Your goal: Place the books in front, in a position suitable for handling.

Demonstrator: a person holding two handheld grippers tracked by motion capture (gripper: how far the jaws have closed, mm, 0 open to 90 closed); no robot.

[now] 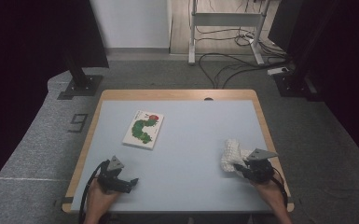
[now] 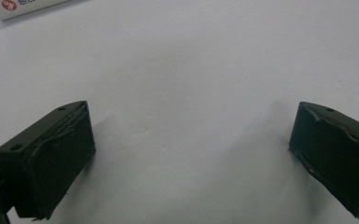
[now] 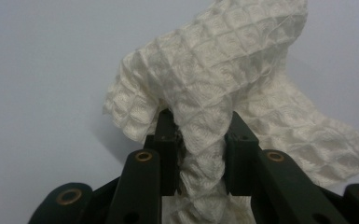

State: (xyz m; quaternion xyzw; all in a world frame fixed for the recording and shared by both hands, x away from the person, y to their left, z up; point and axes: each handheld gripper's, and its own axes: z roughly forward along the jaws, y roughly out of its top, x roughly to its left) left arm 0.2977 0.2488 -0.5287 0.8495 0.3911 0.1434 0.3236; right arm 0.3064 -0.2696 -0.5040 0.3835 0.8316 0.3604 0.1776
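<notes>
Dim room, dark panels either side, cables on the floor beyond; a pale blue tabletop (image 1: pixel 186 140) with a wooden rim carries everything. White waffle-weave cloth (image 1: pixel 231 155) sits near the right edge, toward the near side, bunched and partly lifted. Right tongs (image 1: pixel 240 169) clamped on it: in the right gripper view a twisted rope of the cloth (image 3: pixel 205 116) runs between the two black jaws, which are pressed close against it, and the rest billows above and to the right. Left tongs (image 1: pixel 129 183) at the near left, jaws wide apart over bare tabletop, nothing between them. A picture book (image 1: pixel 143 129) with a green caterpillar cover lies flat left of centre, well apart from the cloth. Judgement: cloth looks light, soft and limp, not slippery thanks to the textured weave; it will sag and drag wherever unsupported. A second hold on a free corner or edge would suit spreading it.
</notes>
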